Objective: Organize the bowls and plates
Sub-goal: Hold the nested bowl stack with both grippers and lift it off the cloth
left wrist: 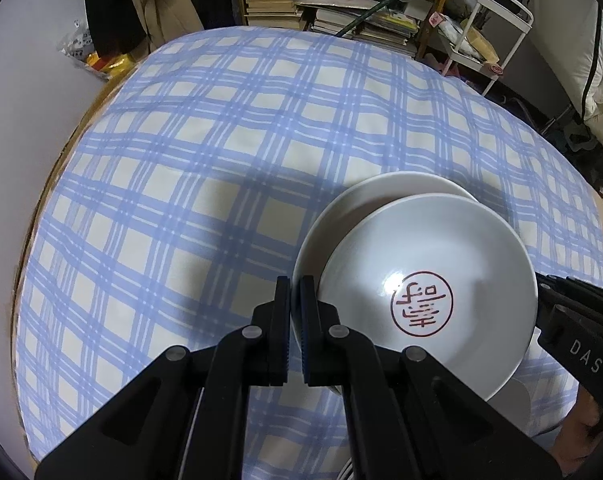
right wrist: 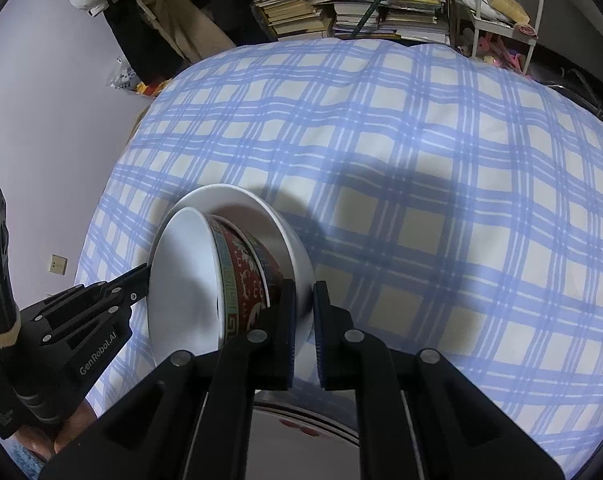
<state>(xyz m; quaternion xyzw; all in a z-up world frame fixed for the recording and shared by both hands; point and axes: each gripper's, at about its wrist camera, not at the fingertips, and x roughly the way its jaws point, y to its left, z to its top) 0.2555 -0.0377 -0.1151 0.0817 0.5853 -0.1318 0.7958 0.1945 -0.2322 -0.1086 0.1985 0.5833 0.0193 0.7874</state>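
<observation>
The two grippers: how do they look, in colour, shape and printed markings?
Both are matte black plastic with angular linkage arms and round silver pivot pins. The left gripper has dark blue ribbed pads and "GenRobot.AI" in white on its side. The right gripper has similar blue pads and white letters "DAS".

The bench (left wrist: 53, 184) is covered by a blue-and-cream checked cloth (left wrist: 221, 140) with slight wrinkles; a bare wooden edge shows along one side. Near the cloth's close edge a white plate (left wrist: 341, 216) lies, and a bowl (left wrist: 441, 264) with a red seal mark inside sits tilted in that plate.
</observation>
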